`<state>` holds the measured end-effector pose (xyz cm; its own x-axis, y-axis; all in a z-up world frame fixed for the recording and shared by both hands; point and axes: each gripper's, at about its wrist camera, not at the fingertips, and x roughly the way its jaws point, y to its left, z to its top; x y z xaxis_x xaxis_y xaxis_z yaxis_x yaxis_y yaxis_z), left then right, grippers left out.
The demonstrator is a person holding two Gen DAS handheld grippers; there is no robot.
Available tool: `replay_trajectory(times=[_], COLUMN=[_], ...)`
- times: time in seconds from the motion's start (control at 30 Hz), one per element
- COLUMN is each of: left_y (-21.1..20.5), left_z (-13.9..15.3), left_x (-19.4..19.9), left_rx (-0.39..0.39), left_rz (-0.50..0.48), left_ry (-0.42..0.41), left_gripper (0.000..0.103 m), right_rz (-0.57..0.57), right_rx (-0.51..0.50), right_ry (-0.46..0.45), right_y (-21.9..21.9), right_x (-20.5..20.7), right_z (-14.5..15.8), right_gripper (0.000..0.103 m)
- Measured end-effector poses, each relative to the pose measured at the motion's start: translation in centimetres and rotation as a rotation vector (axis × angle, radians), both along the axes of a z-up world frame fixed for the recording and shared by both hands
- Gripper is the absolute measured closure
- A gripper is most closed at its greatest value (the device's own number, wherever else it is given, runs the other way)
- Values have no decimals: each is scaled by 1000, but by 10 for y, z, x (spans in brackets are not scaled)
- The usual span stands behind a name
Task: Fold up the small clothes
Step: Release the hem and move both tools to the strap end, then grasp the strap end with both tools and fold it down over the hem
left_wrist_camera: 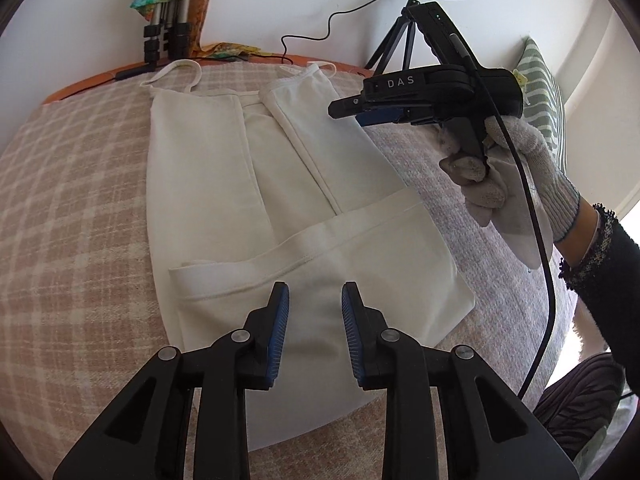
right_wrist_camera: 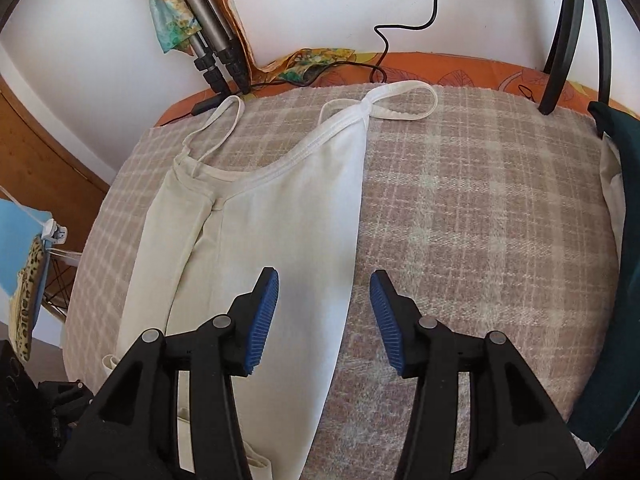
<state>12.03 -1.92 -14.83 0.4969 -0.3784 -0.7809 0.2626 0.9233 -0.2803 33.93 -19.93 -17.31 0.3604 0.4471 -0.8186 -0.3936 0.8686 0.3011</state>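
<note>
I see the white top lying flat on the checked blanket, its bottom part folded up. My left gripper is spread over it, holding nothing. My right gripper, marked "DAS", is spread too.

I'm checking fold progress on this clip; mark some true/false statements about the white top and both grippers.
1. The white camisole has its bottom hem folded up. True.
2. The left gripper is clamped on the fabric. False: its fingers are open, apart over the cloth.
3. The right gripper is open. True.
4. The camisole lies on a bare wooden table. False: it lies on a plaid blanket.
5. The hand holding the right gripper wears a glove. True.
</note>
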Motion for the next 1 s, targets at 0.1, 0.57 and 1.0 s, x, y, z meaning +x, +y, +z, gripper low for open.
replay_trajectory(times=[0.1,0.57,1.0], left_y=[-1,12,97], left_z=[-3,6,15], left_x=[1,6,120], left_rx=[4,-33,-96], left_rz=[-4,35,225], left_ry=[8,7,-23], left_gripper=[78,78,55], right_rz=[-3,-81,-19], right_rx=[38,68,156], right_ry=[21,11,42], right_y=[-2,-31,-13], right_x=[13,32,52], right_z=[-3,6,-4], right_gripper=[92,93,50])
